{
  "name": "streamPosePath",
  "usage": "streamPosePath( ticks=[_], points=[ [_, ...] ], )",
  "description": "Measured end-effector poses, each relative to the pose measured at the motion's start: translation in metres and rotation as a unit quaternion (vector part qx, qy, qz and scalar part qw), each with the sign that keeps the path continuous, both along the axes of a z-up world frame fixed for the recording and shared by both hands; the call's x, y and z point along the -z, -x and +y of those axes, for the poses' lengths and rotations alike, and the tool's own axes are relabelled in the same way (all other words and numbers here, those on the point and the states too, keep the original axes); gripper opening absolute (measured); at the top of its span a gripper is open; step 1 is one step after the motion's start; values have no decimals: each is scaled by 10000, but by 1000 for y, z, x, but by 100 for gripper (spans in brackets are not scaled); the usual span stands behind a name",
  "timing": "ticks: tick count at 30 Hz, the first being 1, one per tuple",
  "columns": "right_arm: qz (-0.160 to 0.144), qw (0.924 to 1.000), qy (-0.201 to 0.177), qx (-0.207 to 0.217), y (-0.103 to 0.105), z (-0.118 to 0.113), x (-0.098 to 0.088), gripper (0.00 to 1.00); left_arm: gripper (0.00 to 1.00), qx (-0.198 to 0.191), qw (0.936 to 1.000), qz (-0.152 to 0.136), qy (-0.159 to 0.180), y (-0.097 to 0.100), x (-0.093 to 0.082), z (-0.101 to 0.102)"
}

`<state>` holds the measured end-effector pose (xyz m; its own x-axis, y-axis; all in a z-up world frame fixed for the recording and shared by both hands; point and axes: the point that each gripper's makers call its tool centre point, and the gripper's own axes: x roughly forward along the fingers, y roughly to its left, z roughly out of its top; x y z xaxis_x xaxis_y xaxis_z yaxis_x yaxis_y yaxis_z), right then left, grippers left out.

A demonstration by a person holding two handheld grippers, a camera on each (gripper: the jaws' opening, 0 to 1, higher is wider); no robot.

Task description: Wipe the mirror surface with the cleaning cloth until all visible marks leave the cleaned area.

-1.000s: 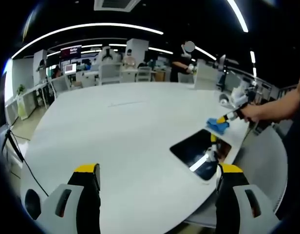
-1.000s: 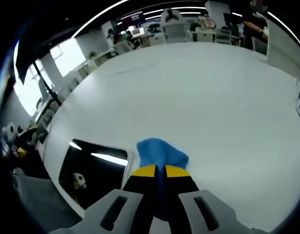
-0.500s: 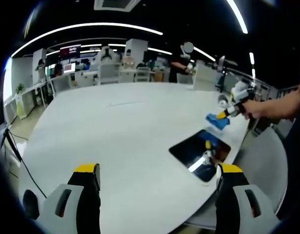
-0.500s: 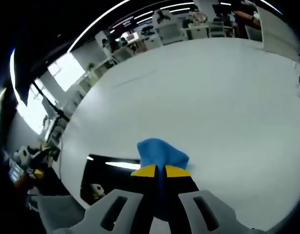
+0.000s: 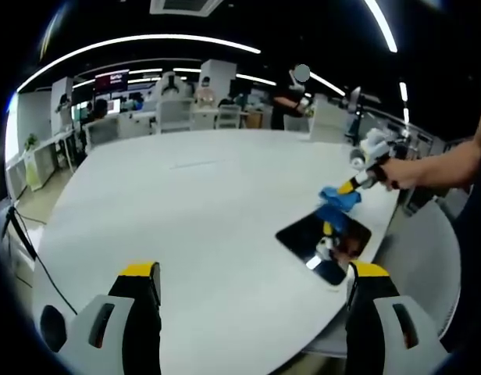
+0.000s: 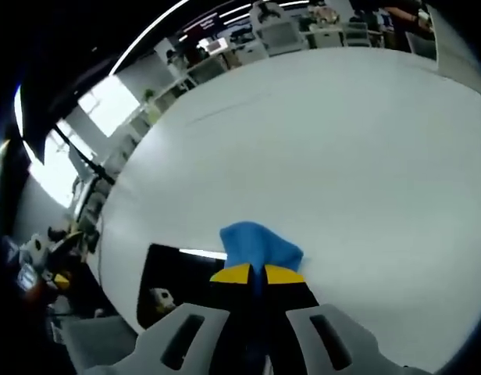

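Mirror [image 5: 324, 238] flat on white table [image 5: 194, 219], near its right edge, dark glass reflecting ceiling light. Blue cleaning cloth [image 5: 337, 198] just above mirror's far corner, pinched in right gripper [image 6: 255, 275], jaws closed on it. In right gripper view, cloth [image 6: 257, 244] beside mirror [image 6: 182, 275]. Left gripper [image 5: 252, 280] wide apart, holding nothing, well short of mirror.

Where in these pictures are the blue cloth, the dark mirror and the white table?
Blue cloth [image 6: 256, 244], right gripper view: middle of the bunch sticking out past the jaws.
Mirror [image 5: 318, 234], left gripper view: dark glass near its centre.
Table [image 5: 194, 211], left gripper view: bare white top.
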<state>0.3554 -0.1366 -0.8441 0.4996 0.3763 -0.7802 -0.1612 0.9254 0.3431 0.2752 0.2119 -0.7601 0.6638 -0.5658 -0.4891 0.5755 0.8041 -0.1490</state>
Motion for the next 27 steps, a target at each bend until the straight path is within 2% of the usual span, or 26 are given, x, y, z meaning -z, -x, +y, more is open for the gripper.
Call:
streamPosePath(
  ticks=[3,5,6,8,14,18,25,27],
  points=[
    [164,9998,116,-11,3,3,14,0,100,16,10000,12,-15,-1,0,2],
    [255,9988,398,-102,9,1,25,0,100,36,10000,8,-19,-2,0,2],
    [279,9987,412,-129,11,4,28,0,100,37,10000,10,-16,-2,0,3],
    [173,9988,455,-72,9,4,25,0,100,29,10000,3,-5,-4,0,3],
    [228,9988,423,41,9,7,23,0,100,127,9999,2,47,-2,2,-2],
    [295,9990,338,-39,10,23,24,0,100,194,9998,19,19,1,5,-4],
    [249,9980,497,-298,8,58,23,0,100,157,9999,63,28,2,9,0],
    [278,9981,424,-346,8,67,23,0,100,127,9999,39,19,2,8,2]
  ],
)
